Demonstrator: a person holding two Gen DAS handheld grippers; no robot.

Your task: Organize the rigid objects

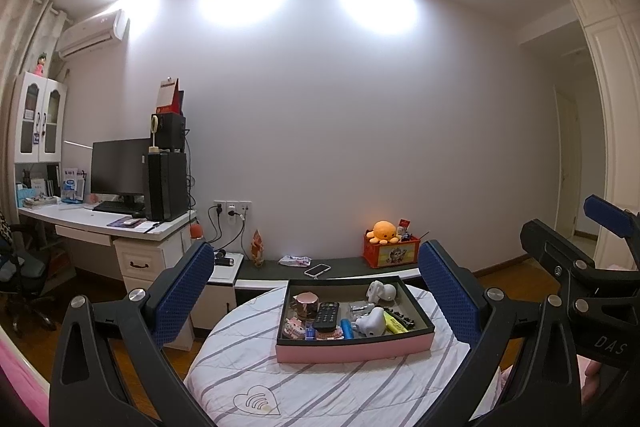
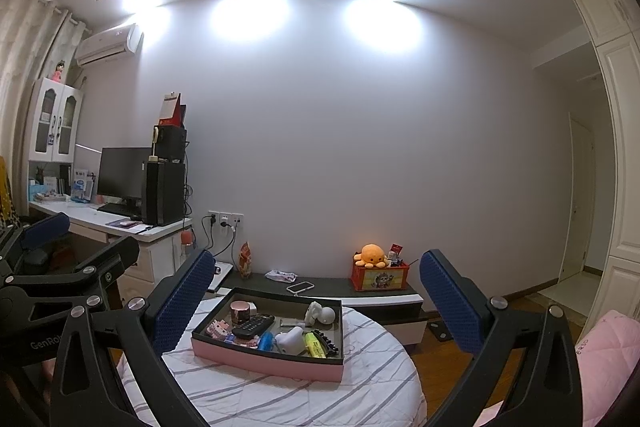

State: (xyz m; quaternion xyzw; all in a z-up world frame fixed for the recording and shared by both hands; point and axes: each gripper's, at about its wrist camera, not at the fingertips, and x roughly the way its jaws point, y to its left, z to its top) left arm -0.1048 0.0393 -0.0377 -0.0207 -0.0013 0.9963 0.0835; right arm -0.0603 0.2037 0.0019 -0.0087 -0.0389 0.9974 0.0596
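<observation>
Blue pads of the left hand-held gripper (image 1: 316, 291) stand closest to the lens, spread wide with nothing between them, and the right hand-held gripper (image 2: 316, 297) is the same, wide and empty. Between the fingers, at 12 o'clock in the left wrist view, sits the pink tray (image 1: 352, 349) with a dark inside, resting on a round surface covered by a striped cloth (image 1: 248, 359). In the tray lie the rigid objects, close together and some touching: a black remote (image 1: 326, 315) near the middle, a copper-coloured cylinder (image 1: 306, 303) at its 10 o'clock, a white figurine (image 1: 382, 291) at 1 o'clock, a yellow highlighter (image 1: 394, 321) and a black hair clip (image 1: 402, 315) at 3 o'clock, a blue tube (image 1: 347, 327) at 5 o'clock. I judge all these light and stiff; the remote looks smooth, so holding it across the narrow sides seems safest, and the figurine may be fragile. Beyond the tray, at 12 o'clock, a low dark shelf (image 1: 344, 263) carries a phone (image 1: 317, 269) and a red box (image 1: 390, 254) with an orange plush toy (image 1: 385, 231).
</observation>
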